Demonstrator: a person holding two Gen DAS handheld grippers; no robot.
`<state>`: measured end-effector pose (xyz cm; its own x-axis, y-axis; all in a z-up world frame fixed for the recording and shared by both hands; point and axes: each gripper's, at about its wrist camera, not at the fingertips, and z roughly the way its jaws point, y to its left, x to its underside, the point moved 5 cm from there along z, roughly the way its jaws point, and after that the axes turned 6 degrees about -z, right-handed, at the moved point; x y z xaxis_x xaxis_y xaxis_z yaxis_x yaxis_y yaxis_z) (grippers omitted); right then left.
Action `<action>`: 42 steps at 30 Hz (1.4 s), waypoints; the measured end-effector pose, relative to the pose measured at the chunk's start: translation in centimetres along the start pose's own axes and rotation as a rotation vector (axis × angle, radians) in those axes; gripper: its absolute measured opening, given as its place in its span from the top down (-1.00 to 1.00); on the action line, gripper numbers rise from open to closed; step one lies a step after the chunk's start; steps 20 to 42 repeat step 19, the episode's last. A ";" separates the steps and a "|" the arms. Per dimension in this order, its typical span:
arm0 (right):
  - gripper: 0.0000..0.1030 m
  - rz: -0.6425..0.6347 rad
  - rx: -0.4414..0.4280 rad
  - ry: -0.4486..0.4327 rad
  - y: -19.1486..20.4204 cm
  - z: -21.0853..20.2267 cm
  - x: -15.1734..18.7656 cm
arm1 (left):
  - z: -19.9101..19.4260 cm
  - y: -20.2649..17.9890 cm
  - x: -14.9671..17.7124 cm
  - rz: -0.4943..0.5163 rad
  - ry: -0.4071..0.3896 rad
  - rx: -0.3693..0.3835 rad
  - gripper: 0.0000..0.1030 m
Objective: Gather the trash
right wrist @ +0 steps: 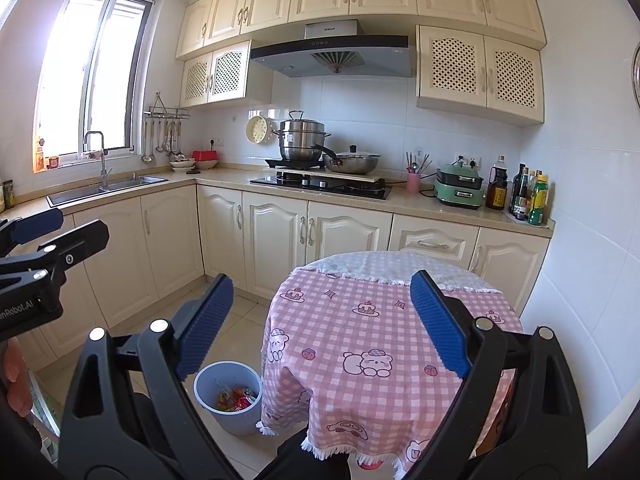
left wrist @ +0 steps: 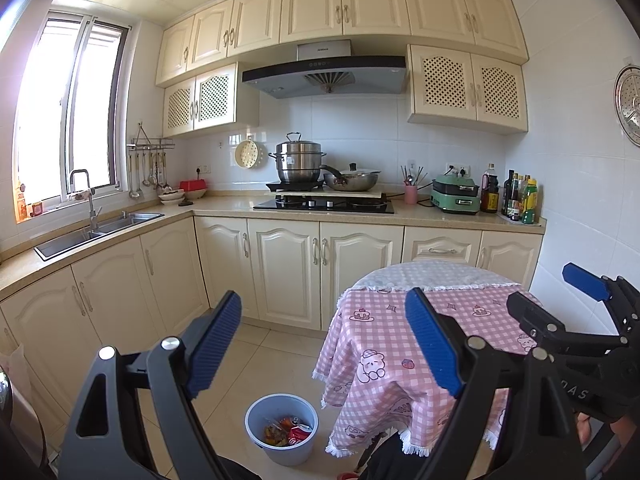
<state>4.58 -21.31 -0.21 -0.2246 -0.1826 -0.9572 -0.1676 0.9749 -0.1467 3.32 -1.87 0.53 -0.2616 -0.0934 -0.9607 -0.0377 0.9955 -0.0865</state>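
Note:
A pale blue bin [left wrist: 281,428] [right wrist: 228,397] stands on the tiled floor left of the round table [left wrist: 384,320] [right wrist: 360,320]. Inside it lie a red can [left wrist: 298,434] [right wrist: 245,401] and colourful wrappers. My left gripper [left wrist: 324,344] is held open high above the floor, nothing between its blue pads. My right gripper [right wrist: 320,324] is open too, raised over the table's pink checked cloth, and it shows at the right edge of the left wrist view [left wrist: 560,300]. The left gripper appears at the left edge of the right wrist view [right wrist: 60,232].
Cream cabinets and a counter run along the back, with a sink [left wrist: 100,232] on the left, a hob with a steamer pot [left wrist: 298,162] and wok [left wrist: 352,180], a green cooker [left wrist: 456,198] and bottles [left wrist: 520,200]. Open floor lies between cabinets and table.

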 end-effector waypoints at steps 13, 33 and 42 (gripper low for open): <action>-0.73 0.000 -0.013 0.009 -0.2 0.8 -0.1 | 0.6 0.2 0.1 -0.009 0.015 -0.008 -0.60; -0.75 0.011 -0.007 0.027 -1.1 2.5 0.6 | 2.4 0.6 1.0 -0.010 0.051 -0.043 -0.60; -0.75 0.011 -0.007 0.027 -1.1 2.5 0.6 | 2.4 0.6 1.0 -0.010 0.051 -0.043 -0.60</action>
